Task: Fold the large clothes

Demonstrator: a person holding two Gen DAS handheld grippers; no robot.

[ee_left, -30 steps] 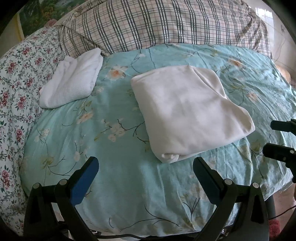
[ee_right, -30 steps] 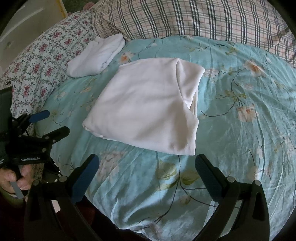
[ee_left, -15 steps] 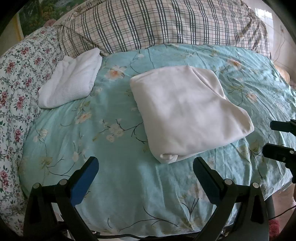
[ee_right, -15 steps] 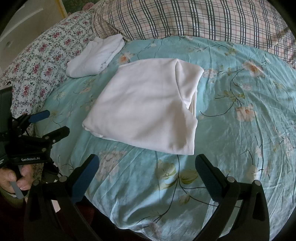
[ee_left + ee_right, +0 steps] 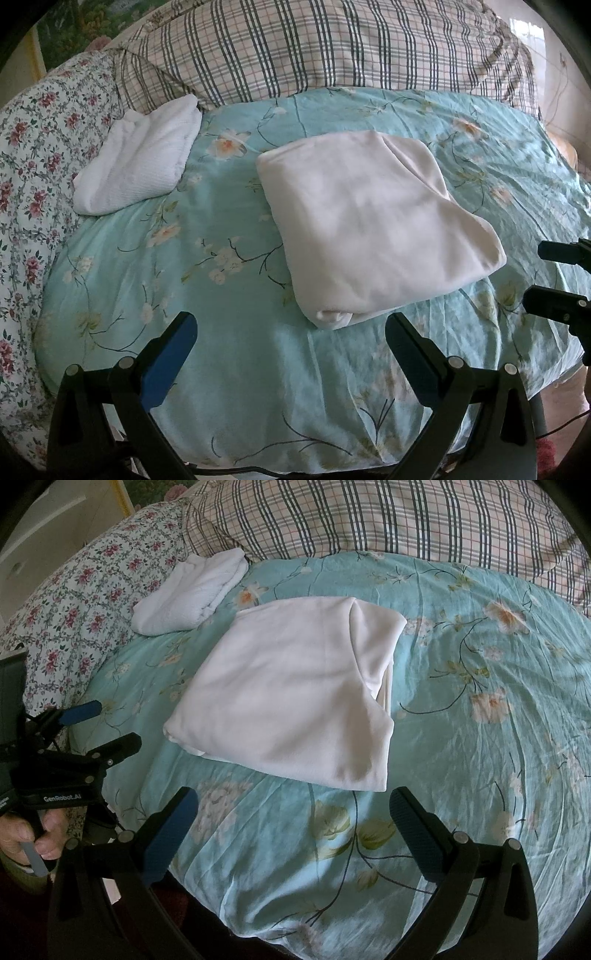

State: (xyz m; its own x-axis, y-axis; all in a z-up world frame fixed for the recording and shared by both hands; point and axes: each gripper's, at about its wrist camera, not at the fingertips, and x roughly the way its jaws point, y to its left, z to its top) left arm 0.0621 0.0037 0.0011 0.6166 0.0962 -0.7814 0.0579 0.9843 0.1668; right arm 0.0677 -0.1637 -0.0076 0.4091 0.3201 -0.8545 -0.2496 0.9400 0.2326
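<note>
Closest to me, my left gripper (image 5: 290,332) hangs over the near edge of the bed with its black fingers and blue pads spread wide, gripping nothing, and my right gripper (image 5: 293,808) sits just the same, jaws wide apart and empty above the cloth. In the right wrist view I can see the person's hand (image 5: 26,840) wrapped round the left gripper's handle at the lower left. Under both tools runs the turquoise floral bedspread (image 5: 229,354), rumpled toward the near edge. Moving out, the large white folded garment (image 5: 373,225) lies flat in the middle of that bedspread, folded into a rough rectangle with a rolled corner pointing toward me, well clear of both grippers. Farther back and left, a smaller white waffle-textured folded cloth (image 5: 142,160) rests where the bedspread meets the red-rose floral sheet (image 5: 33,155). Farthest away, a plaid checked pillow (image 5: 332,48) spans the head of the bed.
</note>
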